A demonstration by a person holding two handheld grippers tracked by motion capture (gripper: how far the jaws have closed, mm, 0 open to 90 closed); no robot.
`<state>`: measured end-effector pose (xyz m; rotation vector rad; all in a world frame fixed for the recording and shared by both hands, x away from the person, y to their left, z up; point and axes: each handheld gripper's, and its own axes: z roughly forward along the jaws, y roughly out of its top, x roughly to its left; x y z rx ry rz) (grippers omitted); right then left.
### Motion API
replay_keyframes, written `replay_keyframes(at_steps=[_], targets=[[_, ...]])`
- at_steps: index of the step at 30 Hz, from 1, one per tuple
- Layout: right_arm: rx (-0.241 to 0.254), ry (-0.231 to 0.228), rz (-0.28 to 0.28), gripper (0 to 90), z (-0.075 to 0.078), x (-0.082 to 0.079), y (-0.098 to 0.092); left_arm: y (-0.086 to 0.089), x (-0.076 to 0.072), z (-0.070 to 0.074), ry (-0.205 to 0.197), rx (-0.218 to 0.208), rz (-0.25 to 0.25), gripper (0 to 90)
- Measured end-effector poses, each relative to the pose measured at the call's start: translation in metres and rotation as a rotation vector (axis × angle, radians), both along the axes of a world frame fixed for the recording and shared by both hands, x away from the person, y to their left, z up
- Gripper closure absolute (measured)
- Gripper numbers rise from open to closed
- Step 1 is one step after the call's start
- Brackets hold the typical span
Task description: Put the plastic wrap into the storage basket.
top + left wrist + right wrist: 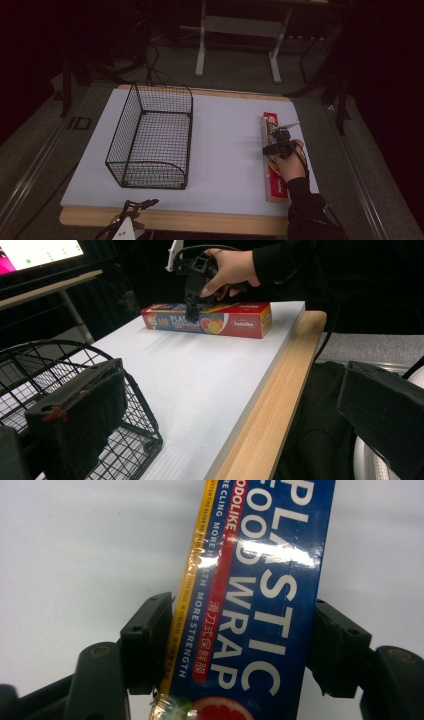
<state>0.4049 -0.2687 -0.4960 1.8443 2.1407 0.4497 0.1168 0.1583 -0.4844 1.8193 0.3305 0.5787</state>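
Right gripper [280, 144] is lowered over the plastic wrap box [274, 172], its jaws straddling the box's long sides; whether both pads actually press the cardboard cannot be told. A hand [289, 165] holds the tool from above. The box lies flat along the right edge of the white board [225, 145], well apart from the wire basket [152, 137] standing on the board's left half. Left gripper [140, 206] hangs at the board's near edge, jaws spread wide, holding nothing.
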Motion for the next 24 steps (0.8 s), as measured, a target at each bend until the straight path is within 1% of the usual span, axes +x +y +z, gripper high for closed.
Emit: replay_keyframes(at_steps=[3, 5, 7, 9, 13, 17, 22, 24], targets=[[-0.004, 0.008, -0.019, 35.2, 0.001, 0.000, 0.001, 0.000, 0.000, 0.000, 0.000, 0.000, 0.001, 0.1], [0.015, 0.012, -0.030, 36.4, 0.003, 0.001, 0.000, 0.000, 0.000, 0.000, 0.000, 0.000, 0.001, 0.0], [0.027, 0.004, -0.032, 38.9, 0.005, 0.000, -0.001, 0.000, 0.000, 0.000, -0.001, 0.000, 0.000, 0.1], [0.014, -0.004, -0.021, 39.3, 0.008, 0.000, -0.001, 0.000, 0.000, 0.000, 0.000, 0.002, 0.000, 0.1], [0.009, -0.019, -0.026, 39.4, 0.014, 0.000, -0.004, 0.000, 0.000, 0.000, 0.000, 0.002, -0.002, 0.1], [0.015, -0.045, -0.032, 39.5, 0.025, -0.001, -0.006, -0.001, 0.001, 0.000, 0.003, -0.001, -0.001, 0.1], [0.016, -0.083, -0.025, 39.5, 0.043, -0.001, -0.007, -0.001, 0.001, 0.000, 0.003, 0.001, -0.003, 0.1], [0.027, -0.091, -0.023, 39.5, 0.050, 0.000, -0.006, -0.001, 0.001, 0.000, 0.004, 0.000, -0.002, 0.1]])
